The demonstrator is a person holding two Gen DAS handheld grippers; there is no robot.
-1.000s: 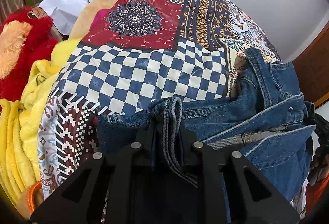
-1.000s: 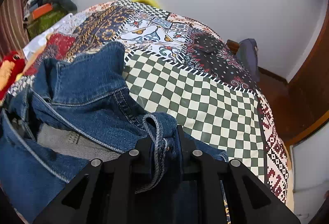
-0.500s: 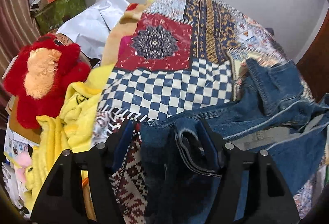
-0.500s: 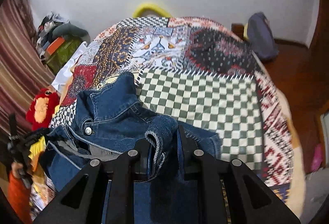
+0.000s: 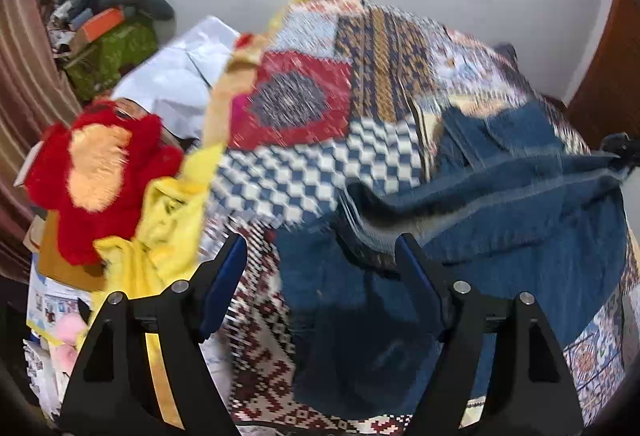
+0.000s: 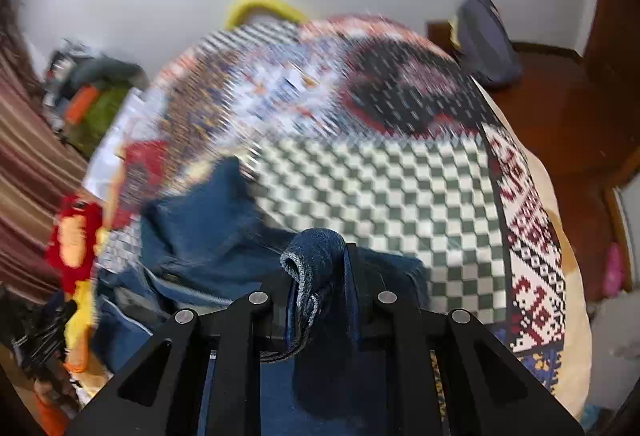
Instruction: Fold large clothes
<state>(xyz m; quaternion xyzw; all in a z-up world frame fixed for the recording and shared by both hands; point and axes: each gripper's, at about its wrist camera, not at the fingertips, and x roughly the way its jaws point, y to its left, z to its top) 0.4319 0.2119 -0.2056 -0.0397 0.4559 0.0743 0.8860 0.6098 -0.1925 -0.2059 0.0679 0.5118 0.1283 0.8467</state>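
Observation:
A blue denim jacket [image 5: 500,203] lies bunched at the near edge of the bed's patchwork quilt [image 5: 320,163]. My left gripper [image 5: 320,240] hovers above its lower part with the jaws opening wide. The denim sags between and below the blue pads [image 5: 224,276], which do not press on it. In the right wrist view my right gripper [image 6: 320,256] is shut on a folded hem of the jacket [image 6: 200,220], lifted above the green-checked part of the quilt [image 6: 380,187]. Both views are motion-blurred.
A red plush toy [image 5: 96,171] and yellow cloth [image 5: 168,220] lie left of the bed beside a white sheet [image 5: 180,75]. A clutter pile [image 5: 108,35] stands in the far left corner. A dark bag [image 6: 484,43] sits on the wooden floor at right.
My left jaws went from shut on a denim hem to wide apart, and the denim slid out. Both grippers rose and turned. The right one kept its grip.

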